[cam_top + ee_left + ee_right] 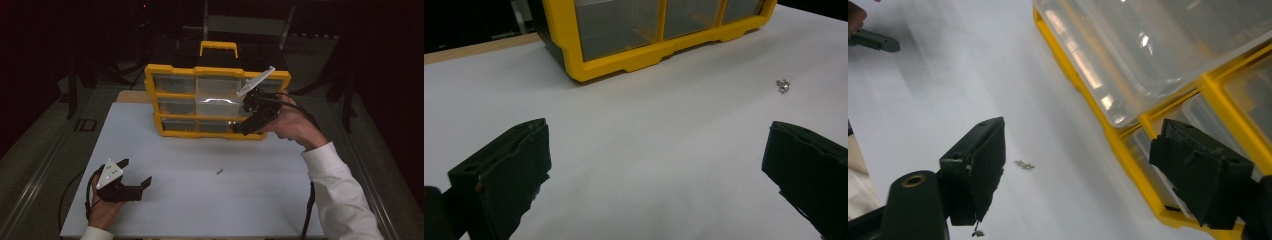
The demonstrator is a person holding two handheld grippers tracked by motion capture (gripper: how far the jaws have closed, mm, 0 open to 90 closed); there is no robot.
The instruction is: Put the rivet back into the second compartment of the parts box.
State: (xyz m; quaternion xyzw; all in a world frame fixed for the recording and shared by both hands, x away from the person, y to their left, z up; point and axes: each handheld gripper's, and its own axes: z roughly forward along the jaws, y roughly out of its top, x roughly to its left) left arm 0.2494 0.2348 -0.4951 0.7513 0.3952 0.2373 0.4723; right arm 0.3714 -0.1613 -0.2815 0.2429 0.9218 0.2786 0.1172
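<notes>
right hand-held gripper (239,129) gapes empty beside organizer (215,100) — screw (219,171) well apart

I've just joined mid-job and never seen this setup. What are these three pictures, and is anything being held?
A person holds a two-jaw gripper in each hand. The high view looks down on the white table; the other two ride on the grippers. The left gripper rests open near the table's front left. The right gripper is open at the yellow drawer organizer, by its lower right drawers. A small metal part lies loose on the table. Neither gripper holds anything.
</notes>
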